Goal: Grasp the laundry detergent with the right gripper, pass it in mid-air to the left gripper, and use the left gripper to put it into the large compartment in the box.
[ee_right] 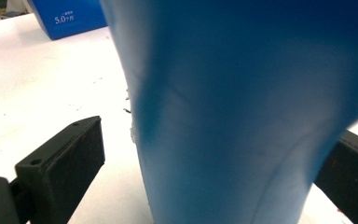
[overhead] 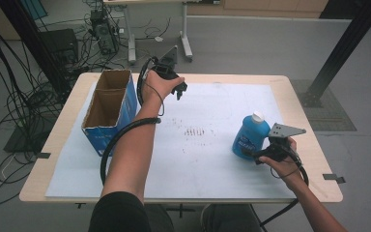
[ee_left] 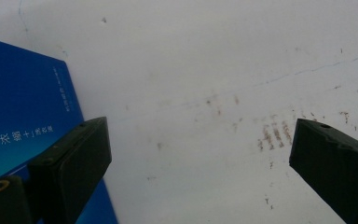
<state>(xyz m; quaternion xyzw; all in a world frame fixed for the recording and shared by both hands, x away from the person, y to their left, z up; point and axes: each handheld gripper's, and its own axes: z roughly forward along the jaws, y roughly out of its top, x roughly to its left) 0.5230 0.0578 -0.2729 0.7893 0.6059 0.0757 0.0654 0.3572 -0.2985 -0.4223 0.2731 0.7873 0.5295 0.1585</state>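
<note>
One blue bottle [overhead: 249, 136] upright at the table's [overhead: 280, 82] right side, between the right gripper's [overhead: 257, 157] wide jaws, left jaw not touching it. One open blue box [overhead: 110, 108] stands left. Left gripper [overhead: 180, 91] hovers beside the box, jaws wide, empty.

In the right gripper view the blue bottle [ee_right: 242, 112] stands between the jaws, so close that its cap, base and label are cut off by the edges, and it hides whether the right-hand jaw touches it. In the left gripper view the blue carton [ee_left: 23, 126] beside the left-hand jaw is cut off, its white print too small to read. In the high view the right gripper [overhead: 258, 155] has its jaw tips hidden behind the bottle.
</note>
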